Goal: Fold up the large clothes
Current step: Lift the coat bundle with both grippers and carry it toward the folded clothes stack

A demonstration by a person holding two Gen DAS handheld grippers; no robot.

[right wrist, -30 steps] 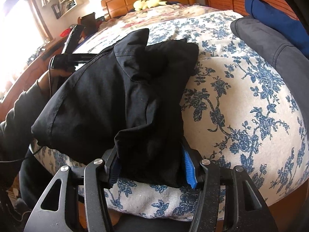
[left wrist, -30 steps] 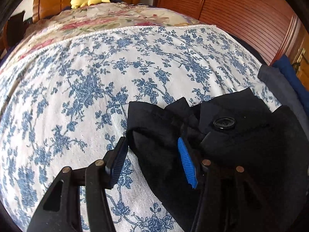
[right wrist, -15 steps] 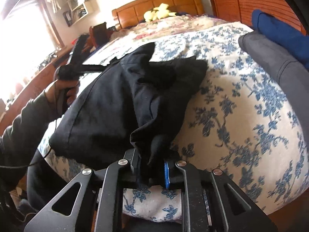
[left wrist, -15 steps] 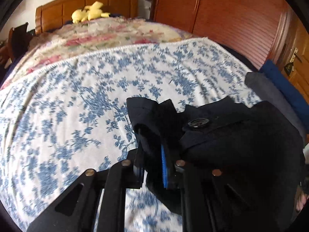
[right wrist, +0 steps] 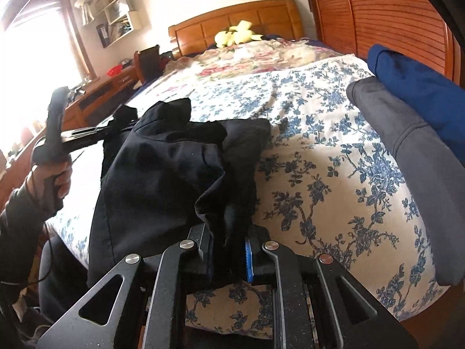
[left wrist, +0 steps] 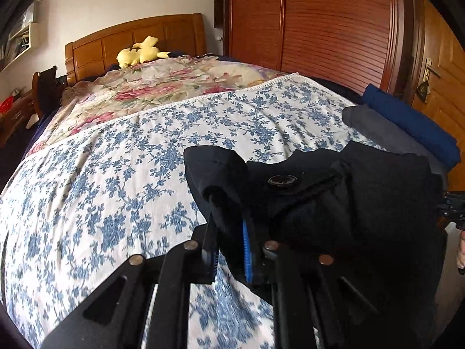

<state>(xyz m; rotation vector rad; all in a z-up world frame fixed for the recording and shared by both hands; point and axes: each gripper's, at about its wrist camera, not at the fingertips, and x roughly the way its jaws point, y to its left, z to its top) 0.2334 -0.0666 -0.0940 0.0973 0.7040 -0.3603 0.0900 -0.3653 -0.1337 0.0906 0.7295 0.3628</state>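
Note:
A black garment (left wrist: 343,209) with a dark button (left wrist: 282,179) hangs lifted above the blue-flowered bedspread (left wrist: 116,174). My left gripper (left wrist: 229,250) is shut on one bunched corner of it. In the right wrist view the same black garment (right wrist: 162,180) stretches from my right gripper (right wrist: 229,258), shut on its near edge, over to the other gripper held by a hand (right wrist: 55,180) at the left. Most of the cloth sags between the two grips, off the bed's near corner.
Folded grey cloth (right wrist: 412,157) and blue cloth (right wrist: 421,87) lie stacked at the bed's right edge. A floral quilt (left wrist: 162,84) and a yellow plush toy (left wrist: 139,53) lie by the wooden headboard. A slatted wardrobe (left wrist: 334,26) stands on the right, a desk (right wrist: 96,90) on the left.
Both grippers went from open around the black cloth to shut on it. Both have since risen, lifting the garment off the bedspread; the left one travelled further.

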